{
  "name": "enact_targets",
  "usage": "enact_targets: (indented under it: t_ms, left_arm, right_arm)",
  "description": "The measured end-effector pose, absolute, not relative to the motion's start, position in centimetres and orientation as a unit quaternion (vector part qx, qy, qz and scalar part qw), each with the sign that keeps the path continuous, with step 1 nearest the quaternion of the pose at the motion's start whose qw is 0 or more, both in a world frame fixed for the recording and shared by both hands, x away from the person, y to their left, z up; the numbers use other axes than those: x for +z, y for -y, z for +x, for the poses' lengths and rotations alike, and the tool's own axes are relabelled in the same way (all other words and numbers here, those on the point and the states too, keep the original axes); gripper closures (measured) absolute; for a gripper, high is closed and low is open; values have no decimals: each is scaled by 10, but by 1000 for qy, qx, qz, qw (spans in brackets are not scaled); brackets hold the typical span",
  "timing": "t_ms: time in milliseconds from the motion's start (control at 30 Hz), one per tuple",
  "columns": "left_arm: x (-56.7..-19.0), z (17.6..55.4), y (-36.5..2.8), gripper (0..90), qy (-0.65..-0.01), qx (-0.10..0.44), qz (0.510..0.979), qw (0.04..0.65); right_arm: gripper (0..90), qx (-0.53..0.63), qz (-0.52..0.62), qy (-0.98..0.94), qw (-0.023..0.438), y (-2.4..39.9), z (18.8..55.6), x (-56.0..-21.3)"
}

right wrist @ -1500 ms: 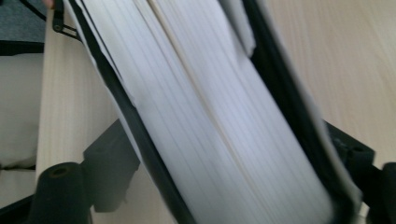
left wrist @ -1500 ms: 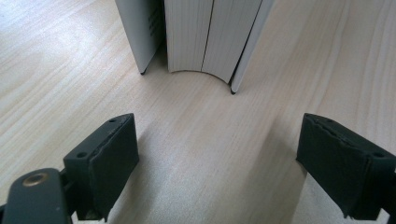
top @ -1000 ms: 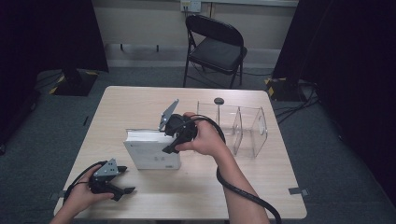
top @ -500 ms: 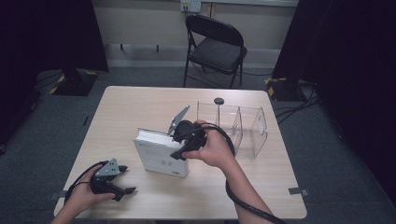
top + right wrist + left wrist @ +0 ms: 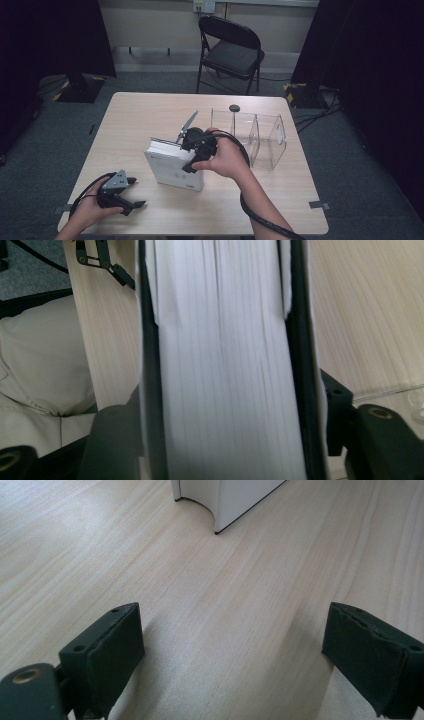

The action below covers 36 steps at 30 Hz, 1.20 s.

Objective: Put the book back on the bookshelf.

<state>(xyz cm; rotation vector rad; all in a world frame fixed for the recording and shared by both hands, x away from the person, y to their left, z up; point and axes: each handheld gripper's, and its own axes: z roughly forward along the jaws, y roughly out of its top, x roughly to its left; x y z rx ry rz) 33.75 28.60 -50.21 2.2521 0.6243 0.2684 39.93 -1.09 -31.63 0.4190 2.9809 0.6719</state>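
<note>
We have the thick white book [image 5: 175, 167] standing on edge near the middle of the table [image 5: 135, 115], tilted a little, with the right gripper [image 5: 196, 150] at its top edge. In the right gripper view the page block [image 5: 225, 365] sits between the two black jaws, which run up both covers. Those jaws have just been opening, and from what we see we cannot tell whether the pads press on the covers or merely flank them. That is our main worry: if the hold is slack, the book may lean and drop flat onto the table, or slide out as we lift.

To the right, just beside the book, stands the clear acrylic divider rack [image 5: 260, 135], with a small dark round object [image 5: 234, 108] on the table beyond it. A book swung over carelessly could strike a clear wall and shove or tip the rack, since the panels look light.

Our left gripper [image 5: 122, 192] rests at the near left of the table, jaws spread wide with nothing between them, only bare wood ahead and the book's corner [image 5: 220, 502] farther on. It is well apart from the book, so it gives no support if the book topples towards it.
</note>
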Motion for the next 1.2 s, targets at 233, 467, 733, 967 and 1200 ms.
enact_targets:
  t_ms: [233, 467, 733, 967, 1200]
  left_arm:
    - [-502, 338, -286, 89, -245, 105, 884, 385]
    - [-502, 337, -286, 88, -246, 104, 883, 385]
    - [-502, 337, -286, 87, -245, 105, 884, 385]
    - [-502, 337, -286, 87, -245, 105, 884, 385]
    - [-502, 337, -285, 86, -247, 102, 883, 386]
  right_arm:
    - [364, 180, 128, -975, 32, -3, 401, -317]
    - [345, 156, 125, -979, 30, -13, 404, -325]
    - [289, 153, 116, -981, 23, -22, 408, -330]
    - [286, 161, 119, -980, 22, -23, 411, -331]
    - [259, 148, 112, -982, 35, -24, 411, -332]
